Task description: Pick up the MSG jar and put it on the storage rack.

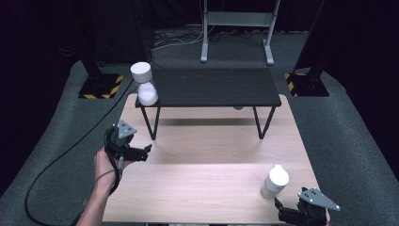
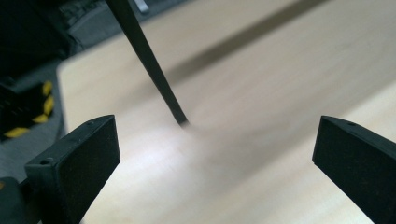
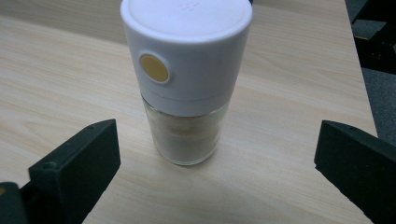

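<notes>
There are 2 white grinders here. One grinder (image 1: 144, 84) stands on the left corner of the small black shelf (image 1: 211, 87), which sits at the far side of the bench (image 1: 207, 188). The other grinder (image 3: 185, 79) stands upright on the bench near the right front corner, right in front of the right hand-held gripper (image 3: 217, 172).

The left hand-held gripper (image 1: 145, 153) is low over the bench, near the shelf's left leg (image 2: 149, 60). Its jaws are wide apart and hold nothing.

The right hand-held gripper also has its jaws wide apart. The grinder sits between them but a bit farther off, and nothing touches it yet.

It looks like 1 grinder is already put up on the shelf, and the second one is about to be picked up. Next, the right hand-held gripper should slide forward until the jaws are on both sides of the clear bottom part, then squeeze softly so it does not tip.
</notes>
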